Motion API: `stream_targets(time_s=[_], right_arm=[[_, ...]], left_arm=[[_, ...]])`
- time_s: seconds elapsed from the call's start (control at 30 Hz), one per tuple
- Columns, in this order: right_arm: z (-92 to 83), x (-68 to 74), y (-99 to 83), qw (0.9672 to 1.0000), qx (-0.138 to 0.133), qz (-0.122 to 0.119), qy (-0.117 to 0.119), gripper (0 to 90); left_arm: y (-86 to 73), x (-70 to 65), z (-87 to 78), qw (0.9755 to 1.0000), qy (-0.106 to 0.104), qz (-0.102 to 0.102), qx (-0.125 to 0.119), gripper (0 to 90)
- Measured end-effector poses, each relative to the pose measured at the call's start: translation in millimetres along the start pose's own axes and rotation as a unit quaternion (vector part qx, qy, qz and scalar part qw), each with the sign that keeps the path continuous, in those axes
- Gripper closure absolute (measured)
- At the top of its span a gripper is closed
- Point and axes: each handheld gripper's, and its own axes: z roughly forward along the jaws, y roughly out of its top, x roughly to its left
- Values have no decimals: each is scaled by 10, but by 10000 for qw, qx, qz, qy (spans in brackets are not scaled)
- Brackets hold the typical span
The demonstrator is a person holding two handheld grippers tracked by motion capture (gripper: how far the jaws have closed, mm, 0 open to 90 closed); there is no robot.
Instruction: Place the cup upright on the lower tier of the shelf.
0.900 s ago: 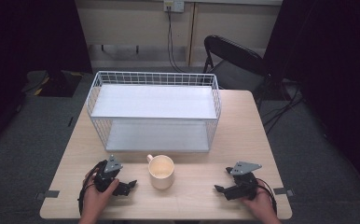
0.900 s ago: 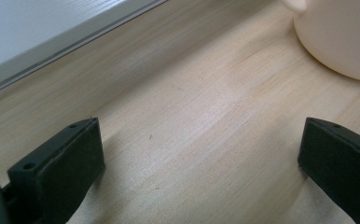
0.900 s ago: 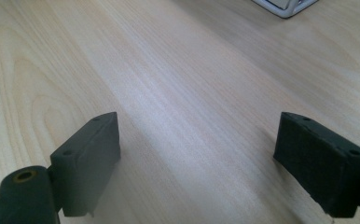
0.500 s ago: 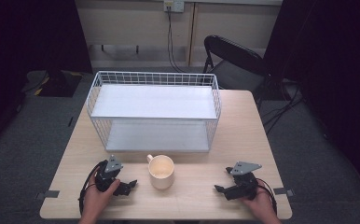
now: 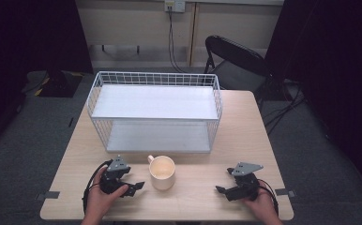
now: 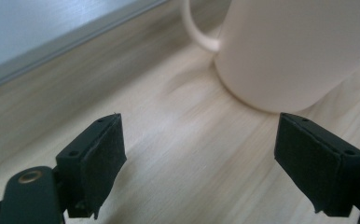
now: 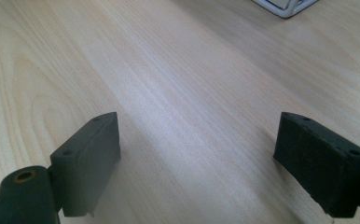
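Observation:
A cream mug [image 5: 162,172] stands upright on the wooden table [image 5: 245,136], its handle toward the wire rack. My left gripper [image 5: 137,186] rests on the table just left of the mug, jaws open and pointing at it with a small gap between. In the left gripper view the mug [image 6: 299,46] rises close ahead, beyond the open jaws, and its handle [image 6: 197,32] curls to the left. My right gripper [image 5: 220,189] lies near the front right of the table, jaws open over bare wood, well apart from the mug.
A white wire rack [image 5: 155,112] with two white shelves stands behind the mug, across the middle of the table. Its corner [image 7: 285,7] peeks in at the top of the right gripper view. A black folding chair [image 5: 235,56] stands beyond the far table edge.

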Motion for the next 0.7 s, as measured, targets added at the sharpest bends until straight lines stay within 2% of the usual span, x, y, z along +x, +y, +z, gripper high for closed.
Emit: stream_targets(time_s=[0.1,0.4,0.53,0.7], right_arm=[[0,0,0,10000,0,0,-2,136],[0,0,0,10000,0,1,-1,136],[0,0,0,10000,0,-1,0,136],[0,0,0,10000,0,-1,-1,136]], left_arm=[[43,-2,-57,9999,5,-31,-145,159],[143,-54,-161,9994,-52,-45,-334,159],[187,-78,-201,9992,-83,-8,-384,158],[247,-116,-225,9989,-167,-56,-438,158]])
